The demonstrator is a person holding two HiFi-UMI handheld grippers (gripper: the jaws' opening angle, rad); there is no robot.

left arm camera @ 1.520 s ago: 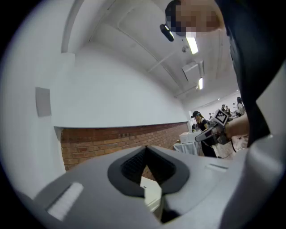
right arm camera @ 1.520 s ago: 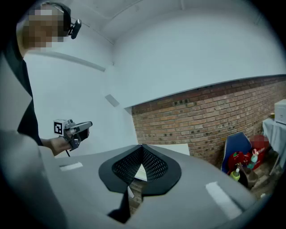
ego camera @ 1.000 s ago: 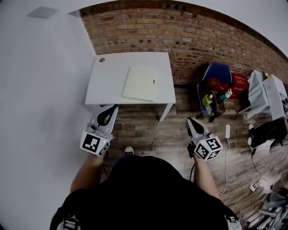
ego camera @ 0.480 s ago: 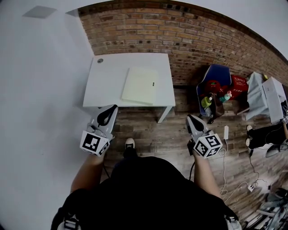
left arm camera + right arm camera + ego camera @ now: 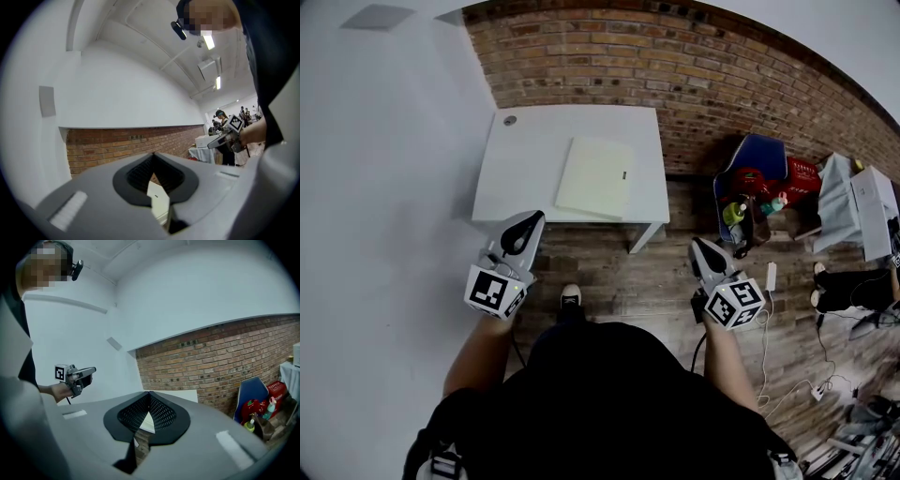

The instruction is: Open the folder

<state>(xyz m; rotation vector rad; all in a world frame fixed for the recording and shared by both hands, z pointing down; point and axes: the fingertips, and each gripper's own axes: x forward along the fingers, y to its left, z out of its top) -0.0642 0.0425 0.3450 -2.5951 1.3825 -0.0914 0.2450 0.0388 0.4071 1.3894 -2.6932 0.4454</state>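
**Item 1, my left claw** (image 5: 528,221): jaws together with nothing between them, pointing level, by the counter's near edge.

**Item 2, my right claw** (image 5: 697,247): jaws also together and empty, over the wooden plank floor (image 5: 609,272), off the counter's near right corner.

**Item 3, rectangular white counter** (image 5: 520,159): stands against the red brick wall (image 5: 694,66).

**Item 4, flat pale-yellow card folder** (image 5: 596,176): closed and lying flat, right of the counter's centre. It has a small dark mark (image 5: 624,173) at its right edge and is well apart from both claws.

**Handling note, my judgement:** Close in first and part one claw's jaws. Pinch only the top cover, probably at the marked edge. Press the lower leaf down with the other claw, then swing the cover over in an arc so the folder doesn't drag.
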